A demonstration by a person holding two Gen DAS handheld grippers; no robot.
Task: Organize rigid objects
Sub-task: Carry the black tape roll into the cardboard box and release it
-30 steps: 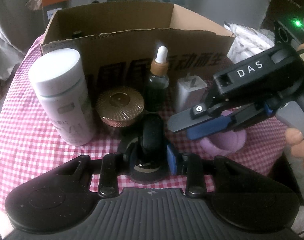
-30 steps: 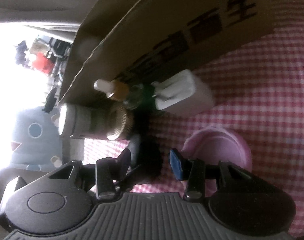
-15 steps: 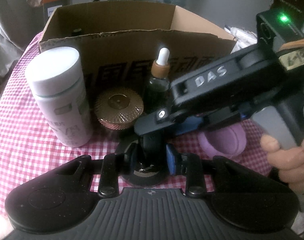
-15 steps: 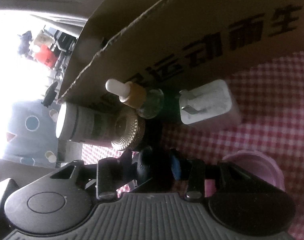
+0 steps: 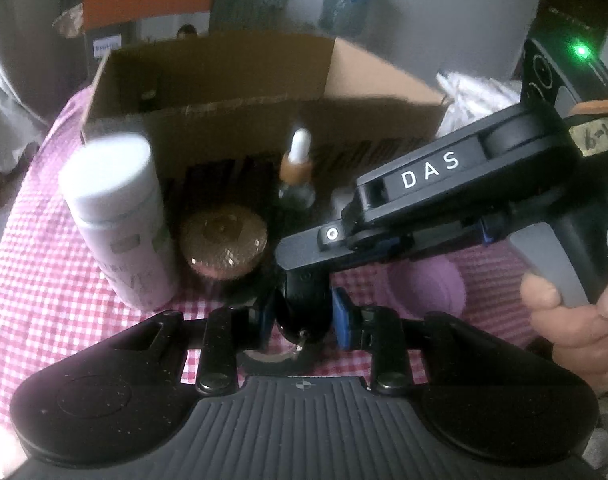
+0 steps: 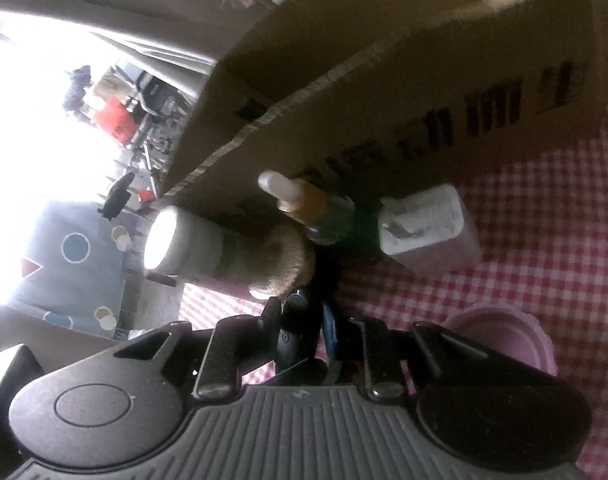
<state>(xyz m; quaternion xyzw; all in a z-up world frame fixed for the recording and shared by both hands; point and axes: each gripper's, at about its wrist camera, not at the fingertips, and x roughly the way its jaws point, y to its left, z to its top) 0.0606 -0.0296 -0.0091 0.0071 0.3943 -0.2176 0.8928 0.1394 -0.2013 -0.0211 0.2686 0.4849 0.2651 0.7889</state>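
At the bottom centre of the left wrist view, my left gripper [image 5: 304, 316] is closed on a dark object [image 5: 304, 300], and my right gripper [image 6: 302, 330], shown low in its own frame, pinches the same piece from the side; I cannot tell what it is. Nothing I can confirm is boxed yet, though something dark sits inside the cardboard box [image 5: 224, 116] at upper centre. Left on the checked cloth [image 5: 44, 280]: white bottle [image 5: 116, 220], gold lid [image 5: 224, 244], dropper bottle [image 5: 298, 176], white charger [image 6: 423, 228], pink cup [image 5: 427, 284]. The box's near wall rises behind them and must be cleared.
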